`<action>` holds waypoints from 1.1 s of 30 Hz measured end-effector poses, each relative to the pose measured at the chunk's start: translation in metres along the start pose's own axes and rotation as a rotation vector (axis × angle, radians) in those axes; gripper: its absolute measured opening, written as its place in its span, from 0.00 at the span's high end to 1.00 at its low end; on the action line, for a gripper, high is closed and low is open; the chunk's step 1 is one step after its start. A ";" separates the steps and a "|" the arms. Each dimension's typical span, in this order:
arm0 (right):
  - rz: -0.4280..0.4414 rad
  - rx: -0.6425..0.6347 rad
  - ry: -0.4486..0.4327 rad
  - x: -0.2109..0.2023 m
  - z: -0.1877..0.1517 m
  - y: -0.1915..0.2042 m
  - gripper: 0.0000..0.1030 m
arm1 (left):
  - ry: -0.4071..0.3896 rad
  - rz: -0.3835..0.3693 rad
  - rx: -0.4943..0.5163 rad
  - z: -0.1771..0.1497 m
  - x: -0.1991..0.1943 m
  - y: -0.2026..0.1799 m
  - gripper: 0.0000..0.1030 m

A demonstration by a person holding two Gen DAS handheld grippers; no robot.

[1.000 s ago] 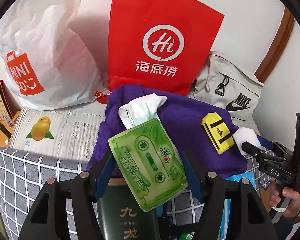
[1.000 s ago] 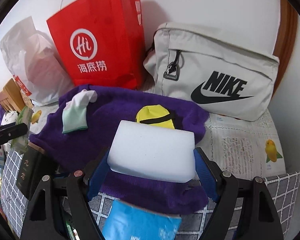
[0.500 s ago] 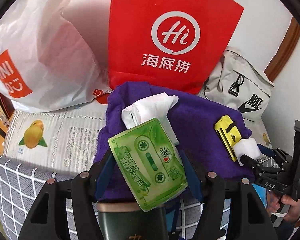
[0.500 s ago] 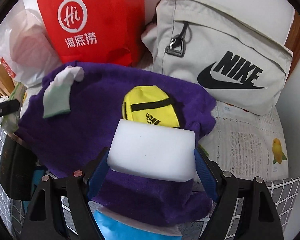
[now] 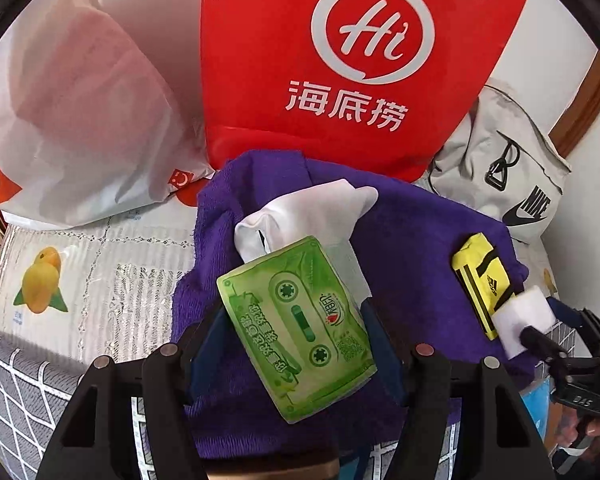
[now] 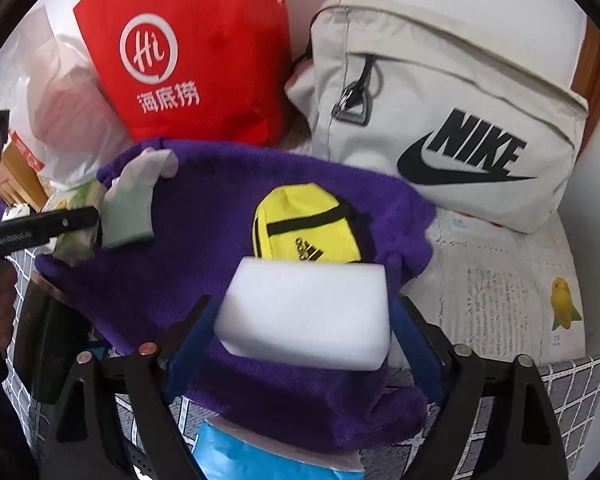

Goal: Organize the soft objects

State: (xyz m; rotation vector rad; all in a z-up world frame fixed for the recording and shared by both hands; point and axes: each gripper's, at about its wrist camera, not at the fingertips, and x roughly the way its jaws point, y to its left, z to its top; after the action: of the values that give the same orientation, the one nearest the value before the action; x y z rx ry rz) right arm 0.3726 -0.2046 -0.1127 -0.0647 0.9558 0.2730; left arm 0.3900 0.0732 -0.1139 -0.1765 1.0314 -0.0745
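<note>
A green tissue pack [image 5: 298, 322] printed like a cassette is clamped between the blue pads of the left gripper [image 5: 296, 332], above the near part of a purple towel [image 5: 412, 264] that is spread over a lemon-print cloth [image 5: 100, 280]. Just beyond the pack, a white sock [image 5: 300, 216] lies on the towel's left part.

A white sponge block [image 6: 306, 314] sits between the fingers of the right gripper [image 6: 300, 332]. The jaws have just been opening; a gap is seen between the right blue pad [image 6: 416, 344] and the block, so the grip is released, though whether the left pad still touches cannot be told. The block rests over the towel's near edge, just in front of a yellow Adidas pouch [image 6: 306, 228] lying near the towel's right side.

At the back edge of the surface, against the wall, a white Miniso plastic bag [image 5: 80, 112], a red paper bag [image 5: 340, 60] and a grey Nike bag [image 6: 440, 120] are lined up from left to right. A grey checked cloth [image 6: 572, 384] covers the near edge.
</note>
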 end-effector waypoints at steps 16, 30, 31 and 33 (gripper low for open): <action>0.018 0.052 -0.040 -0.016 0.003 -0.007 0.14 | 0.001 0.005 -0.001 0.000 0.007 -0.001 0.25; 0.021 0.052 -0.095 -0.060 -0.015 -0.005 0.14 | -0.053 0.030 -0.021 -0.013 -0.046 0.004 0.24; 0.021 0.053 -0.097 -0.063 -0.017 -0.005 0.14 | -0.057 0.032 -0.023 -0.016 -0.051 0.004 0.24; 0.023 0.058 -0.097 -0.068 -0.024 -0.004 0.14 | -0.065 0.033 -0.029 -0.024 -0.062 0.004 0.24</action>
State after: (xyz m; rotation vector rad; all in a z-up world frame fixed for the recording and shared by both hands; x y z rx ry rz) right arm 0.3177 -0.2264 -0.0717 0.0128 0.8679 0.2674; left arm 0.3373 0.0835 -0.0742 -0.1869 0.9707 -0.0233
